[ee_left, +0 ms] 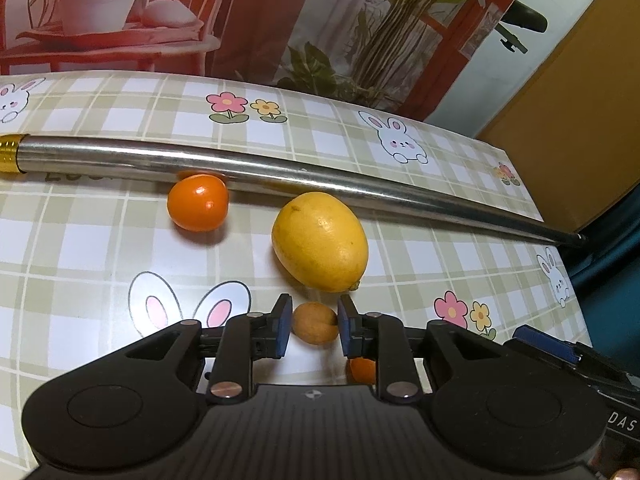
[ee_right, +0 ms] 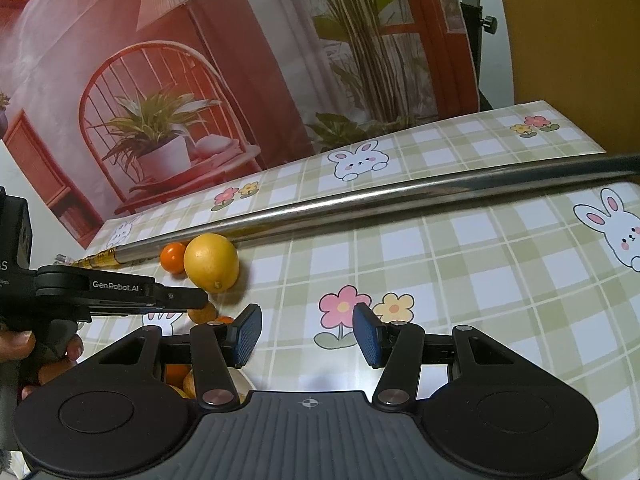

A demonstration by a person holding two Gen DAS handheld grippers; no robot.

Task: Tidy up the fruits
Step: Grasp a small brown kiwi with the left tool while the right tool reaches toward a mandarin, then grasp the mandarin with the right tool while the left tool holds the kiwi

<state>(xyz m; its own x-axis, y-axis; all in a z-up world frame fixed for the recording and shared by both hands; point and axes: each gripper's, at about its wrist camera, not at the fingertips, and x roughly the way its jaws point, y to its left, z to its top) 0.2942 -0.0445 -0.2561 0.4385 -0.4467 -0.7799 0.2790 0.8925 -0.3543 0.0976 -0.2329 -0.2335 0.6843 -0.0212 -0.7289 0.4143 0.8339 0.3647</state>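
Note:
My left gripper [ee_left: 315,316] is shut on a small tan fruit [ee_left: 314,326], low over the checked tablecloth [ee_left: 80,240]. Just beyond it lies a yellow lemon [ee_left: 320,242], with a small orange tangerine [ee_left: 198,208] farther left against a metal rod [ee_left: 280,172]. Part of another orange fruit [ee_left: 362,370] shows under the left gripper's right finger. In the right wrist view the lemon [ee_right: 211,262] and tangerine [ee_right: 172,258] lie at left, and the tan fruit [ee_right: 204,314] sits at the left gripper's tip. My right gripper [ee_right: 308,334] stands open over a flower print, nothing between its pads.
The long steel rod [ee_right: 360,200] with a gold end crosses the whole table behind the fruit. More orange fruits [ee_right: 176,374] show beneath the right gripper's left finger. A hand [ee_right: 16,344] holds the left gripper's grip. A printed backdrop stands behind the table's far edge.

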